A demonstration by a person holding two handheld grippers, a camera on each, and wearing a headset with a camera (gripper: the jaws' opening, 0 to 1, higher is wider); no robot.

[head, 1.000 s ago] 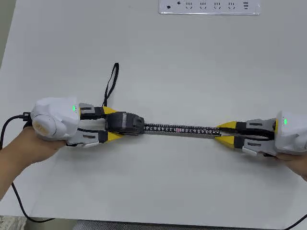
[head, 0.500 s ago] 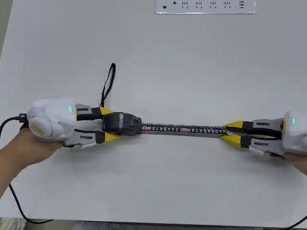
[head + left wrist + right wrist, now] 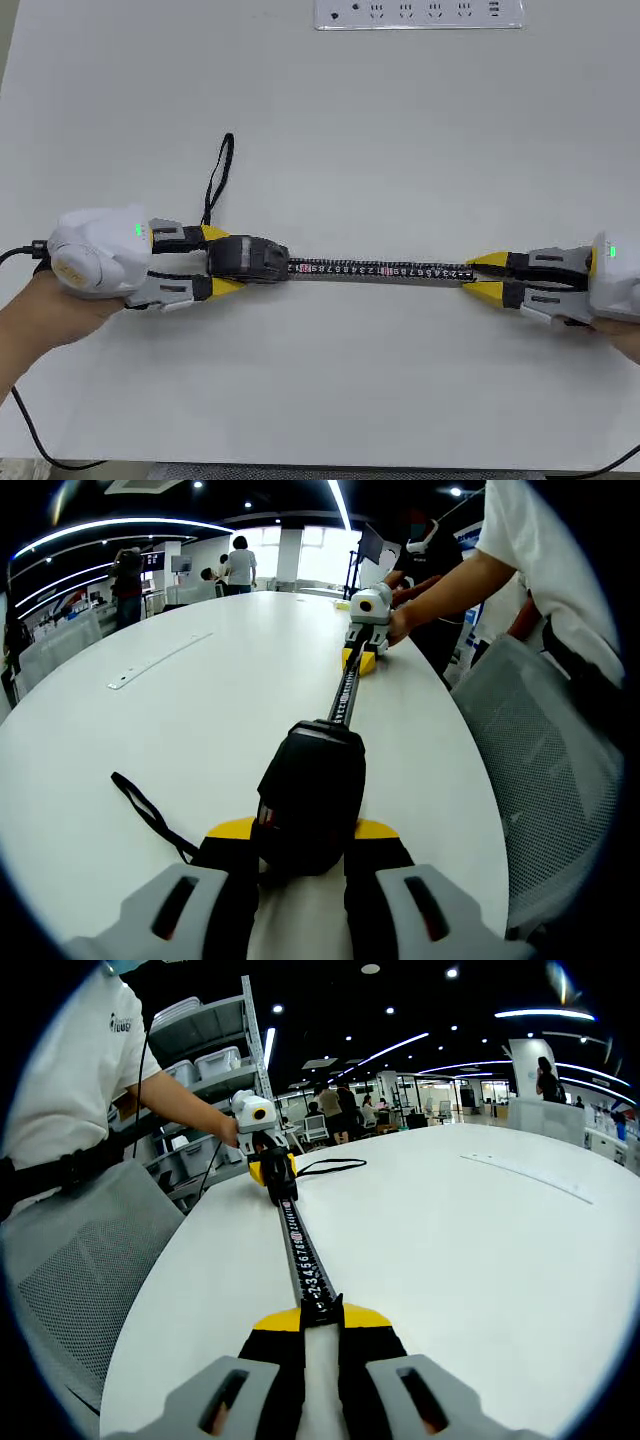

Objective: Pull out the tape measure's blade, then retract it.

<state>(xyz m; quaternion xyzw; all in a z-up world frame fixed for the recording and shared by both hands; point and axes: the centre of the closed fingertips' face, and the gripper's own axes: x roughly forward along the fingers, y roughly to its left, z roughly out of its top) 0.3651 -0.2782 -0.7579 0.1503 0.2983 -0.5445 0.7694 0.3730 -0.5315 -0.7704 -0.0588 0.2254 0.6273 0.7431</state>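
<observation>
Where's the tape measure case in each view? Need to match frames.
Head view: tape measure case left of centre, at the blade's left end.
Left gripper view: lower centre, large, between the jaws.
Right gripper view: small, upper left of centre, at the blade's far end.
Shared landmark: the numbered blade running out of it.

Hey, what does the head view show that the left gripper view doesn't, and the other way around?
Head view alone: the hand holding the left gripper by its white body, and the black cable plugged into it. Left gripper view alone: a grey mesh chair, the person's white shirt, and people standing far across the room. Both: the tape measure held in the left jaws, its blade pulled out to the right gripper, the black strap, the power strip and the white table.
</observation>
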